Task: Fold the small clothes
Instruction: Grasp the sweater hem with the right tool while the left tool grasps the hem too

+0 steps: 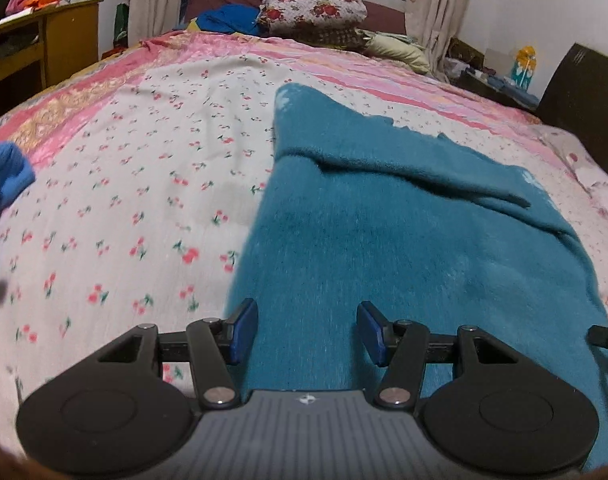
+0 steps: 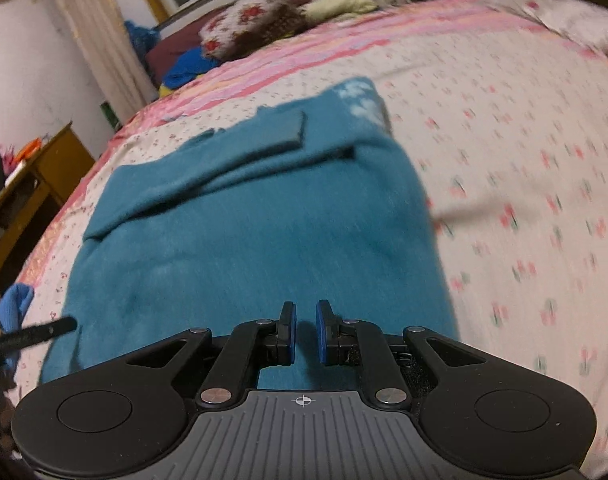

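Note:
A teal fuzzy sweater [image 1: 384, 240] [image 2: 244, 240] lies flat on the floral bedsheet [image 1: 124, 200], its sleeves folded in across the body. My left gripper [image 1: 307, 312] hovers over the sweater's near left edge, open, with nothing between its blue pads. My right gripper [image 2: 306, 312] hangs over the near right part of the sweater, shut to a narrow slit with no cloth pinched. In each view a black tip of the other gripper pokes in at the frame edge.
A light blue knit garment [image 1: 4, 176] [image 2: 14, 304] lies at the bed's left side. Floral pillows [image 1: 312, 10] and blue clothes [image 1: 228, 18] pile at the far end. A wooden desk [image 1: 44, 40] stands left, a dark headboard [image 1: 584, 84] right.

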`<state>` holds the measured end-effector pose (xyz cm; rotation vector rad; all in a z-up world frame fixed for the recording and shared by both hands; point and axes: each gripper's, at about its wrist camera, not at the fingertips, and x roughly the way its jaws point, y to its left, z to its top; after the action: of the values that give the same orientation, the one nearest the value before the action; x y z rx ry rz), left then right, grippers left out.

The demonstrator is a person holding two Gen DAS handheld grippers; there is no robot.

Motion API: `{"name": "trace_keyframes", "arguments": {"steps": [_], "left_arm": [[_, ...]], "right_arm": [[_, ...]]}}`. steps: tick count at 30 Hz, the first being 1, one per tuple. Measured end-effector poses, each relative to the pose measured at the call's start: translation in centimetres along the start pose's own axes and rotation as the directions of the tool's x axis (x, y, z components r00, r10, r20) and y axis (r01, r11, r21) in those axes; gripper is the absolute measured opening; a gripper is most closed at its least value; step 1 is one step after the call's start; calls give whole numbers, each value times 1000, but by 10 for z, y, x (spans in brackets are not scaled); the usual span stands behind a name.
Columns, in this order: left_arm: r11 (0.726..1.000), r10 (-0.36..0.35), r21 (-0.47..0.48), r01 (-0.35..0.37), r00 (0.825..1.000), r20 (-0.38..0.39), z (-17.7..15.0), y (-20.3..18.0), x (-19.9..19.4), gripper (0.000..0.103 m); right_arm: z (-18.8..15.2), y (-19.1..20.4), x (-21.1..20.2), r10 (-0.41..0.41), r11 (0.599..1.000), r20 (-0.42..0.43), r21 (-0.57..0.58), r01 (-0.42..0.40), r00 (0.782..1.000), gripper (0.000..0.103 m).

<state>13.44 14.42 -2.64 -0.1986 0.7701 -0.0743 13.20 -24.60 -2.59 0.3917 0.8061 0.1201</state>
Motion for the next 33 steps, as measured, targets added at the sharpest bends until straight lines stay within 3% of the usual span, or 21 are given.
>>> {"name": "trace_keyframes", "arguments": {"steps": [21,33], "left_arm": [[999,19,-38,-20,1000,-20,-38,15,-47,60],[998,32,-42,-37,992,-118,-51,14,-57,60]], "right_arm": [[-35,0,-33,-8,999,4,-43,8,1000,15],[-46,-5,-56,-14,1000,9,-13,14,1000,17]]}}
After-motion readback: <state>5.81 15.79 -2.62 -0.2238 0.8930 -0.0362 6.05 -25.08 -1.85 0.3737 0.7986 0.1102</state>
